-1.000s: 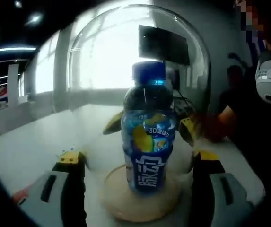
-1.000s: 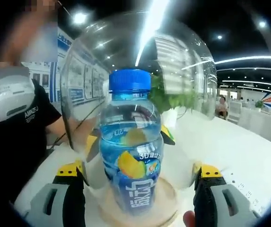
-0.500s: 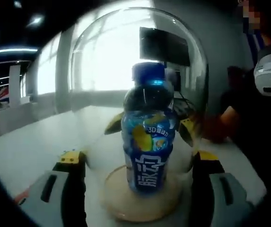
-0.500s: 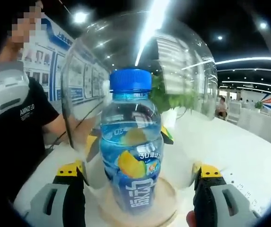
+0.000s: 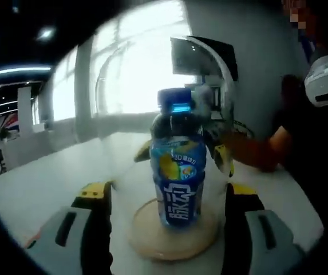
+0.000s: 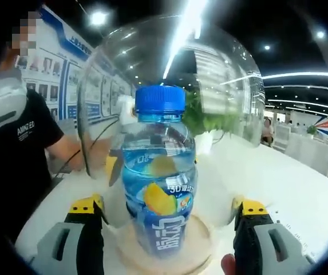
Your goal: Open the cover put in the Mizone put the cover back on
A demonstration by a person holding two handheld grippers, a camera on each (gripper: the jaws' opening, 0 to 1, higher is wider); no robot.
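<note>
Clear glass, left gripper view: dome cover [image 5: 209,86] stands over the bottle [image 5: 178,166], which sits upright on a round wooden base [image 5: 172,238] on the white desk [image 5: 49,177].
Left gripper [image 5: 169,197]: jaws spread, one on each side of the base; contact with the dome can't be judged.
Far side: the other gripper's yellow-tipped jaws show through the glass behind the bottle.
Person: dark sleeve [image 5: 301,132] at right edge.
Right gripper view: bottle [image 6: 159,177], blue cap, upright inside the dome [image 6: 221,74], on the wooden base [image 6: 201,252].
Right gripper [image 6: 168,207]: jaws spread wide either side of the dome's lower wall; touching or not, can't tell.
Desk [image 6: 289,189]: white, runs off to the right.
</note>
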